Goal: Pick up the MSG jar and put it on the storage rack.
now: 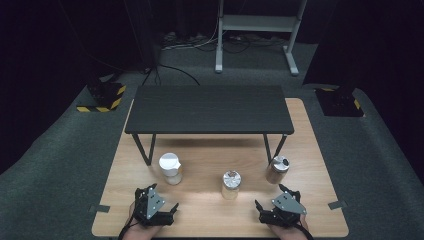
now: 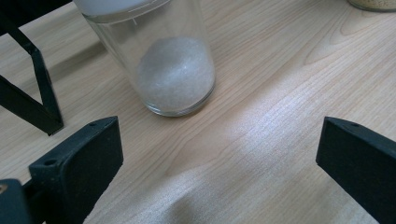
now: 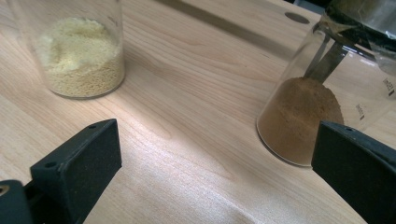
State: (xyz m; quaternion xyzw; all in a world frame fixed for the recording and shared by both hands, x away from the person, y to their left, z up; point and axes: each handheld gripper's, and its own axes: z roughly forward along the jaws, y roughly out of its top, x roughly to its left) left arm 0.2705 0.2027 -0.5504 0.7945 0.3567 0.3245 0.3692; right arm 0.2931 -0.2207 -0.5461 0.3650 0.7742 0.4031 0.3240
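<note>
Three glass jars stand on the wooden table (image 1: 310, 150). The white-lidded jar of white powder (image 1: 170, 168) sits just ahead of my left gripper (image 1: 159, 197), whose jaws stand wide apart with nothing between them. In the left gripper view that jar (image 2: 175, 70) is beyond the left gripper (image 2: 219, 140). My right gripper (image 1: 272, 196) is open too. It rests between and short of the silver-lidded jar of yellow grains (image 1: 231, 184) and the jar of brown powder (image 1: 277, 169). In the right gripper view the yellow jar (image 3: 81, 51) is left of the right gripper (image 3: 217, 140) and the brown jar (image 3: 303, 116) is right.
A low black shelf (image 1: 209, 109) on thin legs spans the table's far half, its legs (image 2: 42, 88) close to the white jar. Both hands rest at the table's near edge. Dark carpet surrounds the table, with a white stand (image 1: 257, 30) behind.
</note>
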